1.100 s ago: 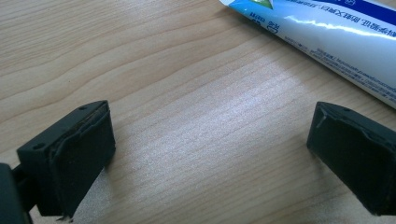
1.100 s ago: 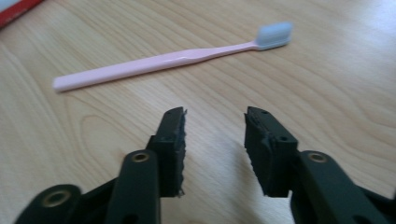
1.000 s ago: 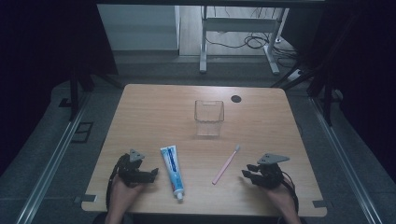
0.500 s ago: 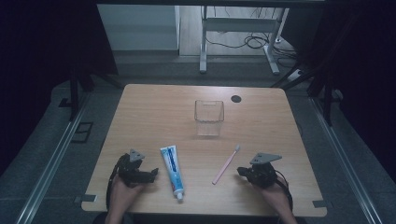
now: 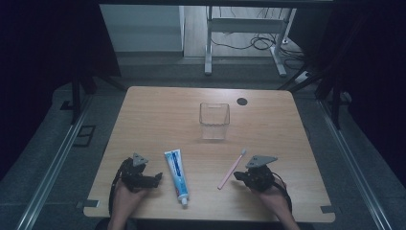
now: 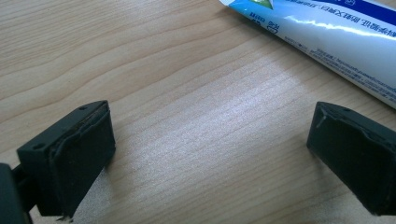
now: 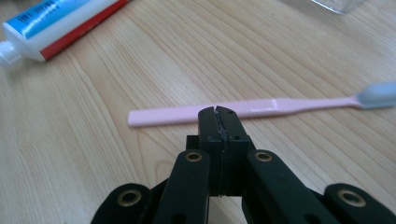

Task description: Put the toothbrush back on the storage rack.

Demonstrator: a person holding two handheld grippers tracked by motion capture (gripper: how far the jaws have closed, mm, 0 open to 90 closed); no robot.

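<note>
A pink toothbrush (image 5: 232, 168) lies on the wooden table (image 5: 158, 110), bristle end toward the clear cup (image 5: 214, 120). A blue and white toothpaste tube (image 5: 176, 173) lies left of it. My right gripper (image 5: 237, 176) sits just right of the toothbrush handle; in the right gripper view its jaws are pressed together, empty, with the toothbrush (image 7: 252, 108) lying across right behind the tips (image 7: 218, 111). My left gripper (image 5: 156, 178) rests left of the tube, jaws wide apart over bare wood (image 6: 210, 149), the tube (image 6: 327, 28) just beyond them.
A small dark round hole (image 5: 242, 101) marks the table near the far right. Beyond the table stand a metal desk frame (image 5: 244, 43) and cables on the floor. A metal rail (image 5: 52, 163) runs along the left side.
My right gripper has slid left toward the toothbrush handle. The left gripper and the objects have stayed put.
</note>
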